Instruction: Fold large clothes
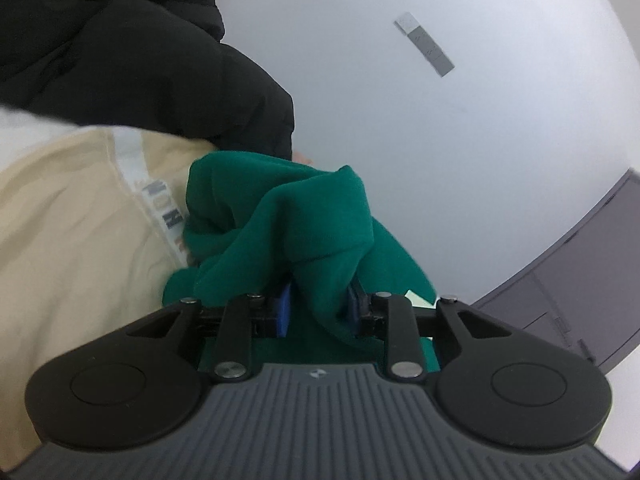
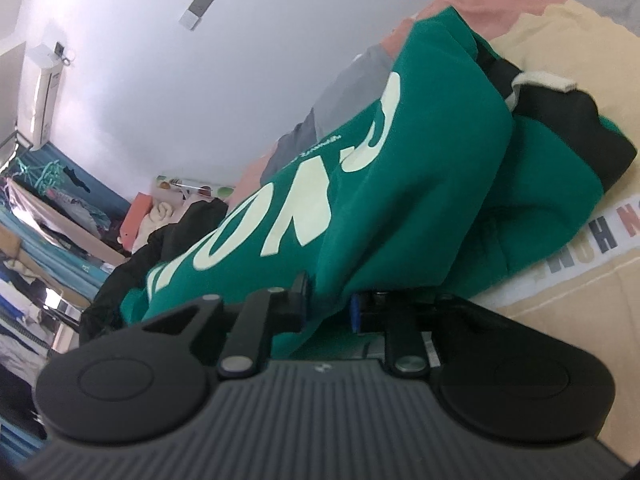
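A green sweatshirt (image 2: 400,152) with big cream letters hangs lifted over the bed, stretched from my right gripper (image 2: 330,300) toward the far right. The right gripper's pads pinch a fold of its edge. In the left wrist view the same green sweatshirt (image 1: 288,216) bunches up in folds in front of my left gripper (image 1: 320,308), whose blue pads (image 1: 285,312) press on a thick fold of it. A black-sleeved arm (image 1: 120,40) reaches in behind the cloth. In the right wrist view a black part (image 2: 580,128) shows at the garment's far end.
A beige bed cover (image 1: 72,240) with a white lettered band (image 2: 600,240) lies under the garment. Pink and grey bedding (image 2: 480,0) lies further back. A pile of clothes (image 2: 172,220) sits at the left, a grey cabinet (image 1: 580,280) stands by the white wall.
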`<action>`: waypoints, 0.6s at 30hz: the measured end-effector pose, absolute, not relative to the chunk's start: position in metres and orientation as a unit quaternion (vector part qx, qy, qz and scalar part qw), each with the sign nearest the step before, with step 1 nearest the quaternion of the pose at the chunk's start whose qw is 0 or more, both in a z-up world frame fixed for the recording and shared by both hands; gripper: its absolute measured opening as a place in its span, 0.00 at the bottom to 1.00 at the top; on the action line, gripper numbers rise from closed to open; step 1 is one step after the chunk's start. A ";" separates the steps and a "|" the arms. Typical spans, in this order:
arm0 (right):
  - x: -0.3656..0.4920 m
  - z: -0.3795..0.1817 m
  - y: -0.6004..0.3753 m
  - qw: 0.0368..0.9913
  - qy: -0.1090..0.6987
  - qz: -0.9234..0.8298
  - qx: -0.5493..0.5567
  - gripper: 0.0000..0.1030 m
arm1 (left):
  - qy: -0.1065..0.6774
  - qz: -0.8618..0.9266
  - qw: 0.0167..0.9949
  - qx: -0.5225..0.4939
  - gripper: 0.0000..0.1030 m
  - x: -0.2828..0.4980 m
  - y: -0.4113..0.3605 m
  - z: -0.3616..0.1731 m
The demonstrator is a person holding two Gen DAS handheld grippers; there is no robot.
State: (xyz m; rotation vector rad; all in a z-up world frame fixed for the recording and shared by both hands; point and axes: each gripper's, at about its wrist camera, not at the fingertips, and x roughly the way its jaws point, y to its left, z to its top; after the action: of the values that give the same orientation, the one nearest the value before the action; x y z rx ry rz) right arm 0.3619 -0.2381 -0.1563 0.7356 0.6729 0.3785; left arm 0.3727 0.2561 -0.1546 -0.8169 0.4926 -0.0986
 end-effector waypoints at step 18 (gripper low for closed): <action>0.363 -0.202 -0.280 0.793 0.337 0.094 0.498 0.88 | 0.306 -0.044 0.744 -0.592 1.00 0.341 0.265 -0.213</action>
State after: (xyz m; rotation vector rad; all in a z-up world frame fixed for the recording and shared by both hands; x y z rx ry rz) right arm 0.3631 -0.2804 -0.2025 1.0702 0.7255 0.2017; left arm 0.3410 0.2646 -0.2126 -1.2960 0.6711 -0.0956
